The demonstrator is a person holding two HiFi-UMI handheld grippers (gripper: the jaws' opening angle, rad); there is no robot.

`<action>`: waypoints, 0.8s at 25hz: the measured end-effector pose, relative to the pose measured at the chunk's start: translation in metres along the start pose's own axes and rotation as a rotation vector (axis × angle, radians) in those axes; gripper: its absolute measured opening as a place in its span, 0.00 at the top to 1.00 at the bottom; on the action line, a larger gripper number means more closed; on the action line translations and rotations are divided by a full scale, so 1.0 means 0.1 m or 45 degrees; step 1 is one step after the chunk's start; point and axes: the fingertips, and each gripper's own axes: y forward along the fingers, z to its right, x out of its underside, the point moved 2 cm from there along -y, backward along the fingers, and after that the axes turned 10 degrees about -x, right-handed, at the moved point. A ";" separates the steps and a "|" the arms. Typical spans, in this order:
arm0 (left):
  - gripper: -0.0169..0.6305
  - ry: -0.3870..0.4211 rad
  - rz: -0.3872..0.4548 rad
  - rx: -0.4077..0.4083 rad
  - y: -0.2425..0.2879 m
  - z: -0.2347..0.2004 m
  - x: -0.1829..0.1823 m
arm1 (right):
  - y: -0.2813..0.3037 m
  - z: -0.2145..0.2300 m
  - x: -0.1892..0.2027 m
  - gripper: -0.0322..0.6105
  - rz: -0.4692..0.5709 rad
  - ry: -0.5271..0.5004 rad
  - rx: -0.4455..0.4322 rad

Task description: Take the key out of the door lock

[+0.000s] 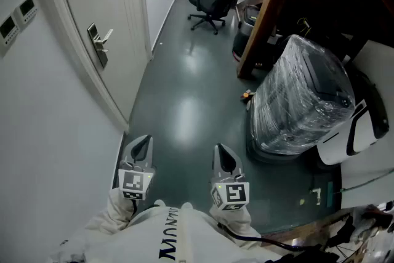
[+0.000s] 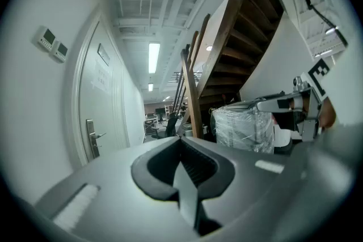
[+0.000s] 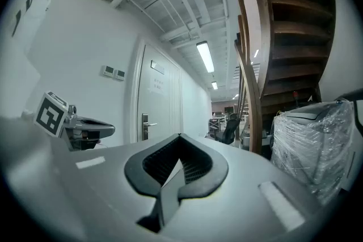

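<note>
A white door (image 1: 104, 3) stands in the left wall of a corridor, with a metal lock plate and lever handle (image 1: 98, 43) on it. The key is too small to make out. The same handle (image 2: 92, 138) shows far off in the left gripper view, and the handle (image 3: 146, 125) again in the right gripper view. My left gripper (image 1: 140, 146) and right gripper (image 1: 223, 157) are held low over the floor, well short of the door, both shut and empty.
A plastic-wrapped bulky object (image 1: 301, 95) stands at the right beside a wooden staircase post (image 1: 268, 9). A black office chair (image 1: 212, 6) sits farther down the corridor. Two wall switches (image 1: 15, 18) are left of the door. Dark glossy floor (image 1: 184, 108) lies ahead.
</note>
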 end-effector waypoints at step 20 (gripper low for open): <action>0.97 0.031 0.019 0.060 -0.01 0.36 -0.07 | -0.25 0.15 0.00 0.95 0.048 0.028 0.013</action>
